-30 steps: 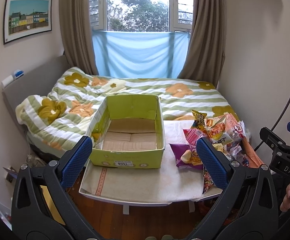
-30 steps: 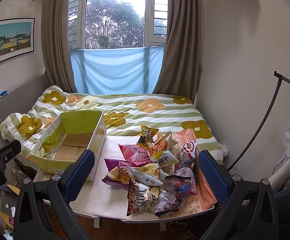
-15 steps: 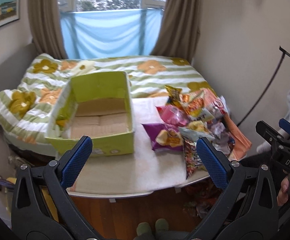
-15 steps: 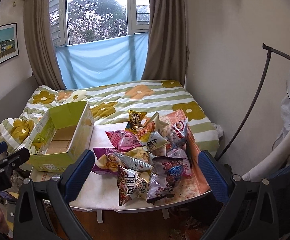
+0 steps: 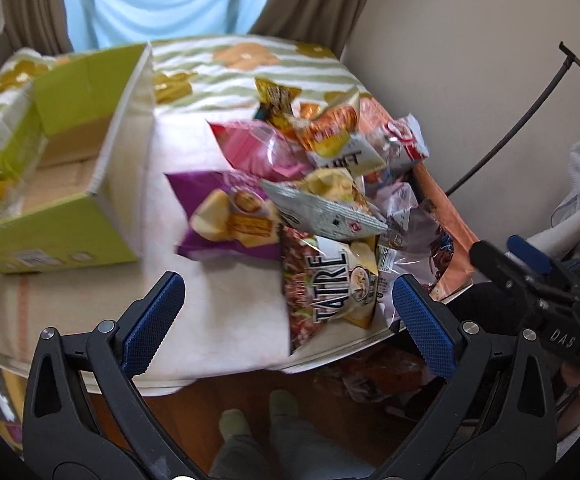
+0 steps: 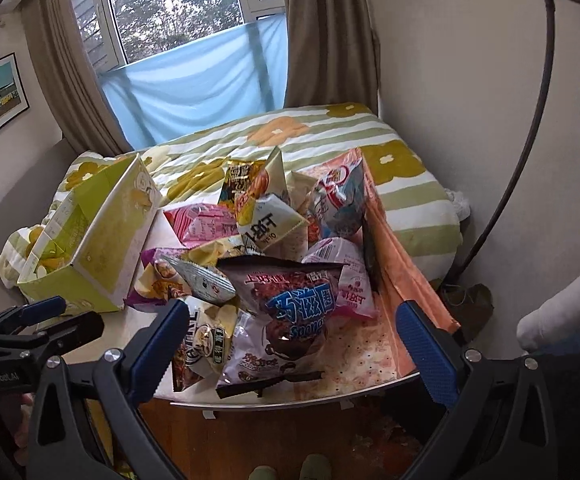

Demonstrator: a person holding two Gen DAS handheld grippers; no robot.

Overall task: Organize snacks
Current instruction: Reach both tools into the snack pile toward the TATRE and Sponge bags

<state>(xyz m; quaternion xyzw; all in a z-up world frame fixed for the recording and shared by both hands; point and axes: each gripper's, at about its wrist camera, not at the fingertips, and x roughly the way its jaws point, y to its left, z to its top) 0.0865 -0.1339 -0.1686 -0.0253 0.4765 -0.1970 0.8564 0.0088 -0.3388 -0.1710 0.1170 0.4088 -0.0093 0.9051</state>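
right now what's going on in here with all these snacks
A person holds a two-finger tool in each hand over a small table at the foot of a bed. The left tool and right tool are both open and hold nothing. A heap of snack bags lies on the table beside an open green box, which holds no snacks yet. Sorting hasn't started.

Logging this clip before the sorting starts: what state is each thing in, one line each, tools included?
Left tool: open, holding nothing.
Right tool: open, holding nothing.
Green box: top open, no snack bags visible inside.
Snack bags: sealed as far as visible, heaped loose beside the box.
Purple chip bag: lying flat at the pile's box side.
Window curtains: drawn aside.
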